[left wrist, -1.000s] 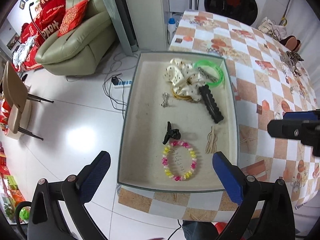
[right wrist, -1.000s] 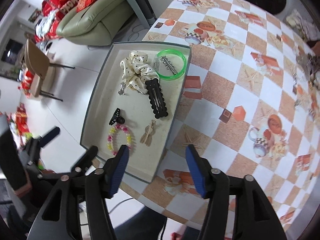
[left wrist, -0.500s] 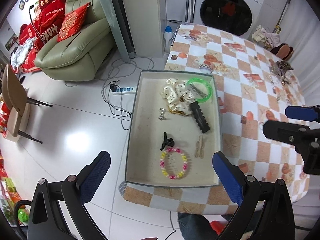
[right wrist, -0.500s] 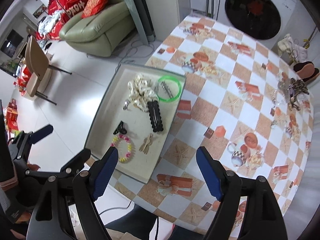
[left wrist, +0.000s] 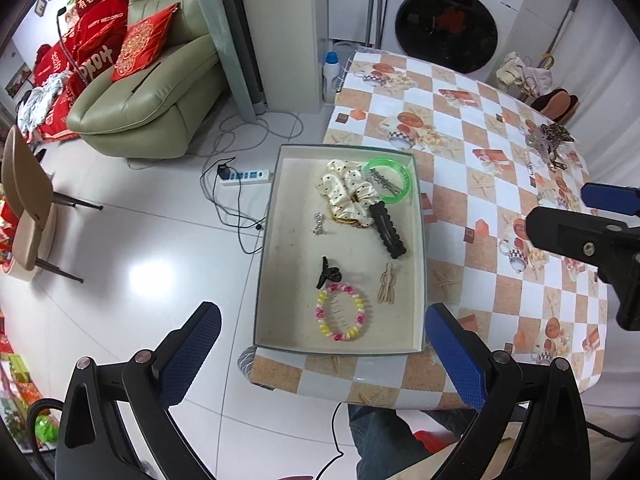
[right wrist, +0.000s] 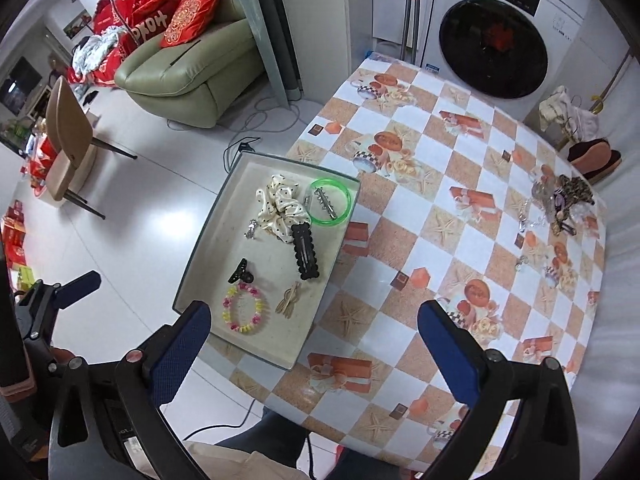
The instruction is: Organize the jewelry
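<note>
A shallow cream tray (left wrist: 280, 300) (right wrist: 208, 256) sits at the table's near left corner. In it lie a polka-dot scrunchie (left wrist: 344, 194) (right wrist: 280, 206), a green bangle (left wrist: 404, 196) (right wrist: 342, 216), a black scalloped clip (left wrist: 387, 230) (right wrist: 305, 252), a small black claw clip (left wrist: 328, 272) (right wrist: 241, 271), a pink-and-yellow bead bracelet (left wrist: 341, 317) (right wrist: 244, 309) and a tan clip (left wrist: 387, 289) (right wrist: 289, 300). A pile of loose jewelry (left wrist: 550, 142) (right wrist: 560, 204) lies at the table's far right. My left gripper (left wrist: 322, 356) and right gripper (right wrist: 314, 344) are open, empty, high above the table's near edge.
The table (right wrist: 460, 240) has a checked orange-and-white cloth. A washing machine (right wrist: 494, 46) stands behind it, a green sofa (left wrist: 152, 92) and a chair (left wrist: 28, 208) to the left. A power strip (left wrist: 244, 176) with cables lies on the floor.
Both grippers have risen and pulled back from the tray, so the table looks smaller. The right gripper's jaws have opened wider. The tray's contents have not moved.
</note>
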Motion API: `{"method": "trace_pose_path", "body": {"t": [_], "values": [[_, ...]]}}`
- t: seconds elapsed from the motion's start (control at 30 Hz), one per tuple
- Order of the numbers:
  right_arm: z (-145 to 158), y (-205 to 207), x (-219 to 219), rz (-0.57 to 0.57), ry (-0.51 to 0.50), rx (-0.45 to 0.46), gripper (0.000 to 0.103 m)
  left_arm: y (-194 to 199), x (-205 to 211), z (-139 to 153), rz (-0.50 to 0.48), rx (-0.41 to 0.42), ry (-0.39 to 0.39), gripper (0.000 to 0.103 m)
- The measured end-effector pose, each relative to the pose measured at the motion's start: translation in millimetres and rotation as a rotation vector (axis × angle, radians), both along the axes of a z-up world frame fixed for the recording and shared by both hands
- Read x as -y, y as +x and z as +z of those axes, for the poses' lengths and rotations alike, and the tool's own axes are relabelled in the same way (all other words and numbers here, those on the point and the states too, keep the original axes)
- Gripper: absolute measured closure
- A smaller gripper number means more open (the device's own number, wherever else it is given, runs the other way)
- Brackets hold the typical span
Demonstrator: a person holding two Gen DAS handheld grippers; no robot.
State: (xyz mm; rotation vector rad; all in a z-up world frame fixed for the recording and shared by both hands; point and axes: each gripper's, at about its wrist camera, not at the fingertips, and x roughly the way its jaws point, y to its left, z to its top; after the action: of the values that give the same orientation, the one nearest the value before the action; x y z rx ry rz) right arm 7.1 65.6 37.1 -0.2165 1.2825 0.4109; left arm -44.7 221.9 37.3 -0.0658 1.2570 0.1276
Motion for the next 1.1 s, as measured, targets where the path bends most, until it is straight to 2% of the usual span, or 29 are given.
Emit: {"method": "trace_pose_path", "body": {"t": [1.1], "values": [[-3.1, -5.2, -11.2, 0.039, -0.033, -0.009, 0.000, -7.2, -8.6, 0.7, 0.050, -0.012, 0.037, 0.000]]}}
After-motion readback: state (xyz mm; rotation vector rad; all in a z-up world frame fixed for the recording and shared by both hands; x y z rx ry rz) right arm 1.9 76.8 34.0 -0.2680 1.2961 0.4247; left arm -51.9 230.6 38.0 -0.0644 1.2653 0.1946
